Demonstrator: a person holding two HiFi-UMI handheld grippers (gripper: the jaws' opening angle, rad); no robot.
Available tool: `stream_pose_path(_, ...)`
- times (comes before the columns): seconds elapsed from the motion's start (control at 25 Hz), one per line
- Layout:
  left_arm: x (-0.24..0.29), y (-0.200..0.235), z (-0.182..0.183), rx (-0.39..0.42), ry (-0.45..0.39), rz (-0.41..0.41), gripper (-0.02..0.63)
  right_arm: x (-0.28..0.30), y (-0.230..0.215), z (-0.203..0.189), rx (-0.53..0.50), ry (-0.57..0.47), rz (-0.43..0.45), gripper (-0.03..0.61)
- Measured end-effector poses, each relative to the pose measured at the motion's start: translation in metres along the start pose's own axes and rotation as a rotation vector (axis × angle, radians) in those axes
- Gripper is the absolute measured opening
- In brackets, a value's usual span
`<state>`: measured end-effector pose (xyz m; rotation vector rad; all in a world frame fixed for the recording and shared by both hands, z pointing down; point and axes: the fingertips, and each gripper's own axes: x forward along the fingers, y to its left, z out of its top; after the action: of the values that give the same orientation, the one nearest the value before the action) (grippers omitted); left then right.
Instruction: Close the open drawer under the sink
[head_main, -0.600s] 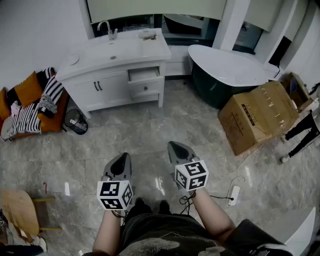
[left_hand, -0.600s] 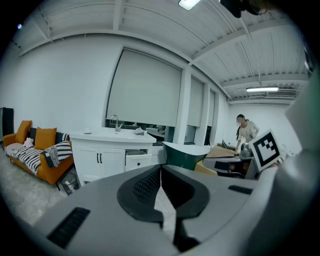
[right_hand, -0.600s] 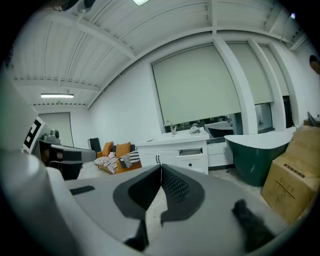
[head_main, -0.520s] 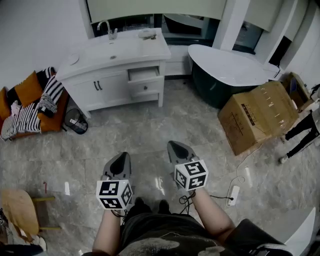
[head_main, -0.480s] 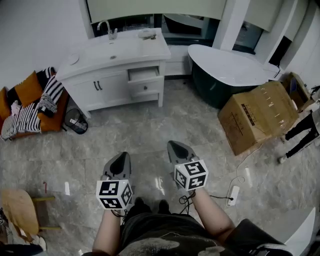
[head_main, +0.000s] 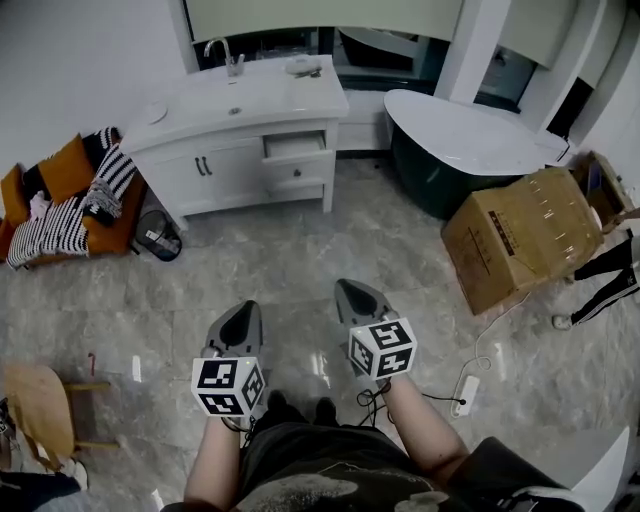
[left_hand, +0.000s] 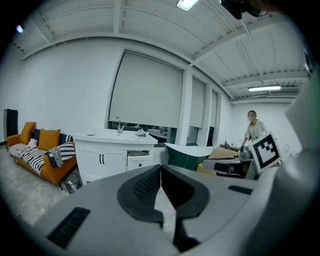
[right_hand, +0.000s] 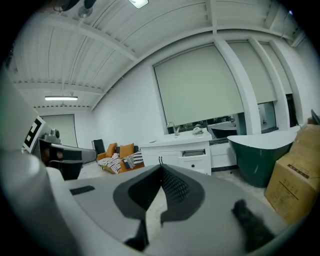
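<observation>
The white sink cabinet (head_main: 232, 150) stands against the far wall, well ahead of me across the floor. Its upper right drawer (head_main: 294, 146) is pulled out a little; the drawer below it is flush. My left gripper (head_main: 243, 312) and right gripper (head_main: 350, 292) are side by side low in the head view, both pointing toward the cabinet, both shut with nothing between the pads. The left gripper view shows its jaws (left_hand: 161, 167) closed and the open drawer (left_hand: 141, 156) far beyond. In the right gripper view the jaws (right_hand: 161, 167) meet too, with the drawer (right_hand: 194, 153) small in the distance.
An orange sofa (head_main: 52, 180) with a striped blanket is left of the cabinet, a black basket (head_main: 158, 237) beside it. A dark green bathtub (head_main: 455, 150) and a cardboard box (head_main: 525, 235) stand to the right. A power strip (head_main: 462, 393) lies by my right arm. A person (left_hand: 254, 129) stands far off.
The head view has shifted slightly, so the cabinet and sofa sit a bit further right. Both grippers hold their place and stay shut.
</observation>
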<state>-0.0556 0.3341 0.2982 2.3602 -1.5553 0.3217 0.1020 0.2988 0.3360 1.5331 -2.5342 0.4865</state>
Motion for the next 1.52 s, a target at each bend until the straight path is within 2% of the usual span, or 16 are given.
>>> stream_pose_path(0.12,-0.003,0.002,0.0,-0.01,-0.008,0.019,0.018,-0.002,0.0,0.002,0.006,-0.018,0.008,0.025)
stream_pose_path(0.28,-0.003,0.007,-0.002,-0.021,-0.018,0.045,0.018,-0.005,-0.006,0.002,0.078,-0.047,0.009,0.025)
stream_pose_path(0.52,0.012,0.009,0.0,0.0,-0.005,0.015,0.018,0.005,-0.02,-0.005,0.1,-0.025,-0.014,0.026)
stream_pose_path(0.72,0.047,0.029,-0.001,-0.034,0.004,-0.007,0.018,0.03,-0.031,-0.01,0.084,0.007,-0.039,0.026)
stream_pose_path(1.08,0.141,0.085,0.009,-0.067,0.055,-0.058,0.018,0.118,-0.071,-0.005,0.091,0.064,-0.102,0.026)
stream_pose_path(1.52,0.247,0.163,0.049,-0.072,0.094,-0.112,0.018,0.242,-0.098,0.027,0.123,0.083,-0.157,0.026)
